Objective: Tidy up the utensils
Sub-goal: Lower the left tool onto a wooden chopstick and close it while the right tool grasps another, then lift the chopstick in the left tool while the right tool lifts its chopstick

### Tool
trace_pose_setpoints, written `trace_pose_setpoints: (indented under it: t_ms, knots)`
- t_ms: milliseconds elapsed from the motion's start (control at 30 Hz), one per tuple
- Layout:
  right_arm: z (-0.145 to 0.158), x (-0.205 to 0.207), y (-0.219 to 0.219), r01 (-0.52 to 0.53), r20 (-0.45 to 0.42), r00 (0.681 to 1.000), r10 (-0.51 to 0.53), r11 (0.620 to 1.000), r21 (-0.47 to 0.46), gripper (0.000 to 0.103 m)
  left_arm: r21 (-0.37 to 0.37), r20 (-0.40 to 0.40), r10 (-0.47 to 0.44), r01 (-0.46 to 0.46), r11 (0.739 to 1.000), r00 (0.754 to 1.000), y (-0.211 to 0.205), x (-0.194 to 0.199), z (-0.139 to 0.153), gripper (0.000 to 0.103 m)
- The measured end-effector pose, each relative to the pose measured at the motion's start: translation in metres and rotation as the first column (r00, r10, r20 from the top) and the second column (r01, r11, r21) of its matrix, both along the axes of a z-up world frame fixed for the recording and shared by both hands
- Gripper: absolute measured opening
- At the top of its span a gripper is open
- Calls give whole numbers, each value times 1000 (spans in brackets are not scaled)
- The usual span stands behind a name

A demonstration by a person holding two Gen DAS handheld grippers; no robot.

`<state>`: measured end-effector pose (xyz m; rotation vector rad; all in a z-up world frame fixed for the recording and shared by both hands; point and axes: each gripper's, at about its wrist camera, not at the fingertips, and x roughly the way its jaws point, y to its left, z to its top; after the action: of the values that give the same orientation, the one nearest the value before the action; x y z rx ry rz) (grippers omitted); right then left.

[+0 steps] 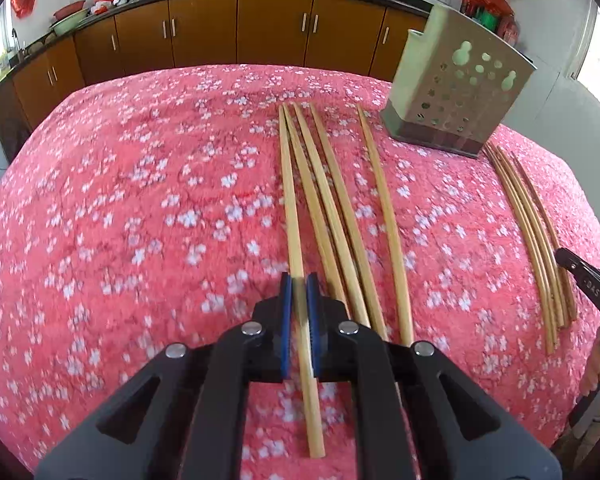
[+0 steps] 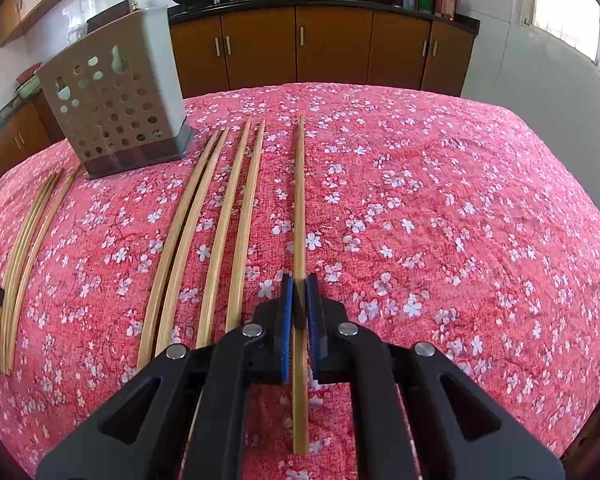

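With both grippers closed, the step in hand is the pick-up of one chopstick per hand. The left gripper (image 1: 299, 286) has its blue-padded fingers (image 1: 285, 312) pressed narrow on the leftmost chopstick (image 1: 291, 216) of the left group, gripping it in its near half; the near end passes back under the gripper body. The right gripper (image 2: 299, 286) likewise holds the single right-hand chopstick (image 2: 299, 200), fingers (image 2: 286, 312) narrow on its near half. Whether either stick is clear of the cloth cannot be told.

Both held chopsticks lie along the pink floral cloth (image 1: 140, 200) that covers the bench, pointing away from the cameras. Just right of the left-hand stick lie four more chopsticks (image 1: 340, 208), roughly parallel. In the right wrist view, four chopsticks (image 2: 220, 220) lie left of the held one.

Farther back, between the two groups, stands the perforated utensil holder (image 1: 456, 80), upright on a dark base. It appears empty from these angles, though its interior is mostly hidden.

Next move, as judged: lift each stick clear of its neighbours without dragging them, tilt it toward vertical, carry it above the holder rim, and release it into the opening. The grip sits off-centre, so the long far end may swing; keep the fingers firm.
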<state>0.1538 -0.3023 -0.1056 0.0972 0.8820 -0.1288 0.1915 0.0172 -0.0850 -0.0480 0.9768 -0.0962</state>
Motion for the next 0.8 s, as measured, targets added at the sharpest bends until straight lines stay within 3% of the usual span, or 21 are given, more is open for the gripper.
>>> trace_pose_setpoints:
  t_ms: [200, 300, 500, 633, 800]
  knots:
    - [1, 16, -11, 24, 17, 1000, -24, 999, -35, 8, 8, 21, 57, -57, 998, 998, 21, 40, 1, 9]
    - [0, 23, -20, 46, 26, 999, -46, 999, 0, 8, -11, 51, 53, -53, 999, 997, 28, 48, -1, 10]
    - [-2, 26, -23, 48, 31, 998, -48, 999, 18, 8, -35, 79, 45, -42, 998, 996, 37, 48, -2, 11]
    - [-2, 20, -22, 38, 19, 999, -38, 999, 8, 8, 24, 81, 39, -41, 999, 996, 36, 36, 0, 11]
    - [-1, 19, -21, 40, 18, 999, -40, 999, 16, 8, -10, 81, 57, -56, 998, 995, 45, 24, 1, 11]
